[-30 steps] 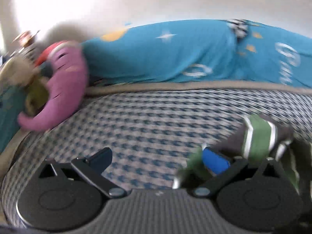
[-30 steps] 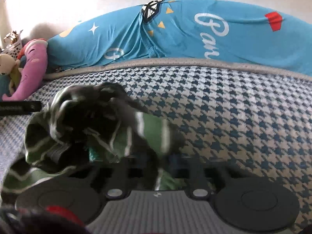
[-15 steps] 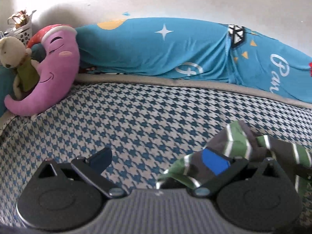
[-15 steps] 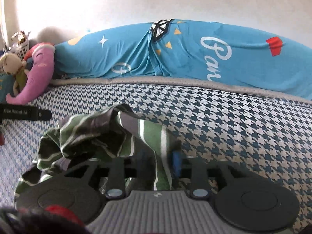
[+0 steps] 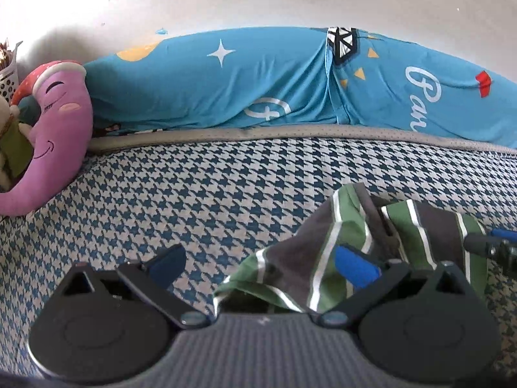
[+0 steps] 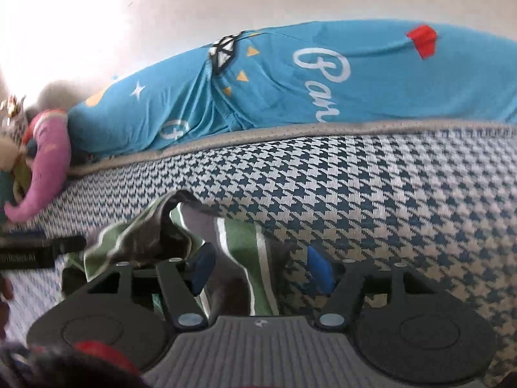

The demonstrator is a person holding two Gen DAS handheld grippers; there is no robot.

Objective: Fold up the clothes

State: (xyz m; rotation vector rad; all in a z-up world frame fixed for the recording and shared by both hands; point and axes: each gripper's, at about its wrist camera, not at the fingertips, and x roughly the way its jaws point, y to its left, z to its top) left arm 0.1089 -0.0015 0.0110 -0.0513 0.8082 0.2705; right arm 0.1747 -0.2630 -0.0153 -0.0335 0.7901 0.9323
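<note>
A crumpled garment with green, grey and white stripes (image 5: pixel 352 226) lies on the houndstooth bed cover (image 5: pixel 226 194). My left gripper (image 5: pixel 261 263) is open, its fingers wide apart. Its right finger (image 5: pixel 355 266) rests over the garment's left part, and its left finger is over bare cover. In the right wrist view the garment (image 6: pixel 239 242) runs between the spread fingers of my open right gripper (image 6: pixel 261 270). The right gripper's tip (image 5: pixel 494 245) shows at the garment's right edge in the left wrist view. The left gripper (image 6: pixel 38 249) is at the far left of the right wrist view.
A long blue cushion with stars and white lettering (image 5: pixel 258 80) lies along the wall behind the grey bed edge. A purple moon plush (image 5: pixel 55 135) and a teddy bear (image 5: pixel 9 135) sit at the back left. The bed cover (image 6: pixel 404 194) stretches to the right of the garment.
My right gripper lowered the garment onto the bed and its jaws went from shut on the cloth to open. The left gripper stayed open beside the garment.
</note>
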